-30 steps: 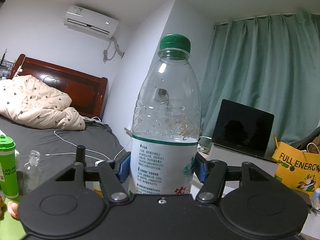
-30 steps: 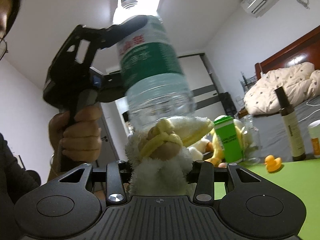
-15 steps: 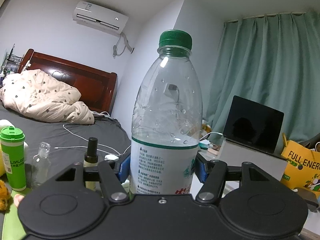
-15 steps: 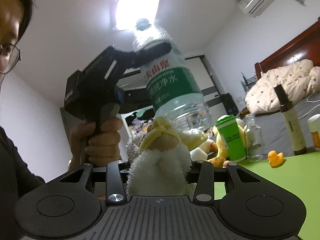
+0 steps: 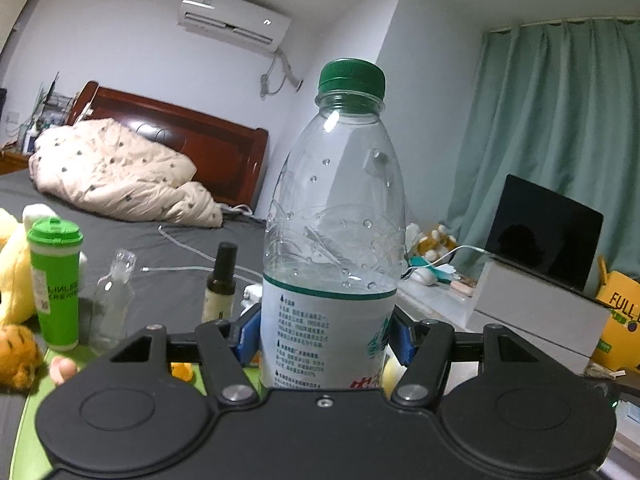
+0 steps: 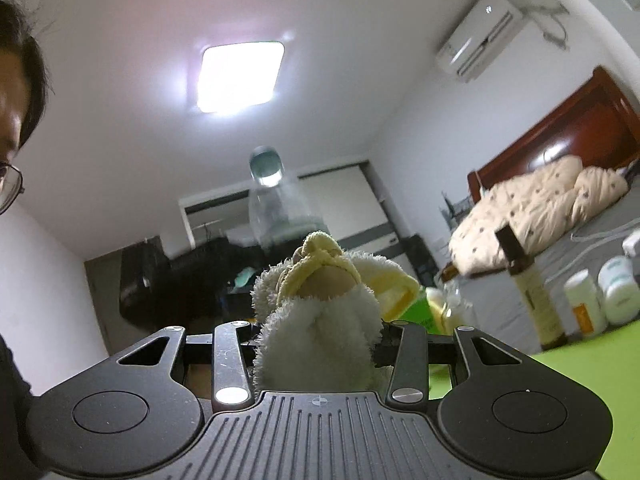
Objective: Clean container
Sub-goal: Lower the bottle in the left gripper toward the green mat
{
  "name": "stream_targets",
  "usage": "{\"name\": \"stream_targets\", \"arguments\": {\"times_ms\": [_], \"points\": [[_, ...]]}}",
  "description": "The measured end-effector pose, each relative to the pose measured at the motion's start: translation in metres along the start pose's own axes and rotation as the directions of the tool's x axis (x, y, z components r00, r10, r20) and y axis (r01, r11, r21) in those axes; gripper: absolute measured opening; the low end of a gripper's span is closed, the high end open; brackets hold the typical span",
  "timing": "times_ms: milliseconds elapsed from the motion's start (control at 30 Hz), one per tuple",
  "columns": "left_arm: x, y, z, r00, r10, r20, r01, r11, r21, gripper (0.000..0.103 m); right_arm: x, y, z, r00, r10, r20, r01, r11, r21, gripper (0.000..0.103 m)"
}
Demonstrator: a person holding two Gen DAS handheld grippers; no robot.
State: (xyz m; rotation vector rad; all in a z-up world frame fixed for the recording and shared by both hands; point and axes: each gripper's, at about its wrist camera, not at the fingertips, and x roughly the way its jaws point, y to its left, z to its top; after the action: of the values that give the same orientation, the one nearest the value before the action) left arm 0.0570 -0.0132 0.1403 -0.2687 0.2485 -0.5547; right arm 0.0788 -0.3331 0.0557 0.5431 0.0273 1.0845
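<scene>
Left wrist view: left gripper (image 5: 326, 338) clamped on the labelled lower body of a clear plastic water bottle (image 5: 334, 240), blue pads (image 5: 248, 334) pressing both sides of the label. Bottle upright, green cap (image 5: 352, 76) on, droplets clinging inside the upper walls. Behind and to the left of it, on a green mat (image 5: 30, 412): green tumbler (image 5: 56, 284), small clear glass bottle (image 5: 112, 296), dark-capped slim bottle (image 5: 220, 284). Yellow plush (image 5: 12, 264) at the left edge, just beside the tumbler. Grey bed with a rumpled beige quilt (image 5: 116, 176) and a dark red headboard beyond; laptop (image 5: 544, 232) on a white box to the right, teal curtain (image 5: 560, 128) behind. Right wrist view: right gripper (image 6: 316, 344) clenched on a bundled white and pale-yellow cloth (image 6: 316, 312), which fills the gap between its fingers and rises above them. The water bottle shows blurred behind and above the cloth, cap near mid-frame; whether cloth and bottle touch cannot be told. Slim dark-capped bottle and white jars (image 6: 600, 296) stand at the right on the mat's far edge. Part of a person's head at the left edge.
</scene>
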Motion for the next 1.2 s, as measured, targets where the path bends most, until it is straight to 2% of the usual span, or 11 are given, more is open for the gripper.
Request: {"name": "stream_targets", "arguments": {"times_ms": [100, 200, 400, 867, 1200], "points": [[0.001, 0.005, -0.003, 1.000, -0.001, -0.007, 0.001, 1.000, -0.016, 0.061, 0.008, 0.007, 0.006, 1.000, -0.008, 0.008, 0.008, 0.999, -0.040, 0.042], [0.001, 0.006, -0.004, 1.000, -0.001, -0.008, 0.001, 1.000, -0.016, 0.061, 0.021, 0.013, 0.006, 1.000, -0.017, -0.022, 0.015, 0.997, -0.076, 0.042], [0.002, 0.008, -0.004, 1.000, 0.014, -0.003, -0.014, 1.000, -0.013, 0.061, 0.037, 0.021, -0.004, 0.997, 0.023, -0.076, -0.030, 0.996, -0.090, 0.042], [0.003, 0.008, -0.004, 1.000, 0.008, -0.004, -0.009, 1.000, -0.016, 0.061, 0.044, 0.041, -0.030, 0.985, 0.087, -0.150, -0.099, 0.992, -0.076, 0.042], [0.002, 0.008, -0.001, 1.000, 0.010, 0.000, -0.010, 1.000, -0.012, 0.061, 0.042, 0.031, -0.049, 0.978, 0.062, -0.198, -0.070, 0.997, -0.036, 0.042]]}}
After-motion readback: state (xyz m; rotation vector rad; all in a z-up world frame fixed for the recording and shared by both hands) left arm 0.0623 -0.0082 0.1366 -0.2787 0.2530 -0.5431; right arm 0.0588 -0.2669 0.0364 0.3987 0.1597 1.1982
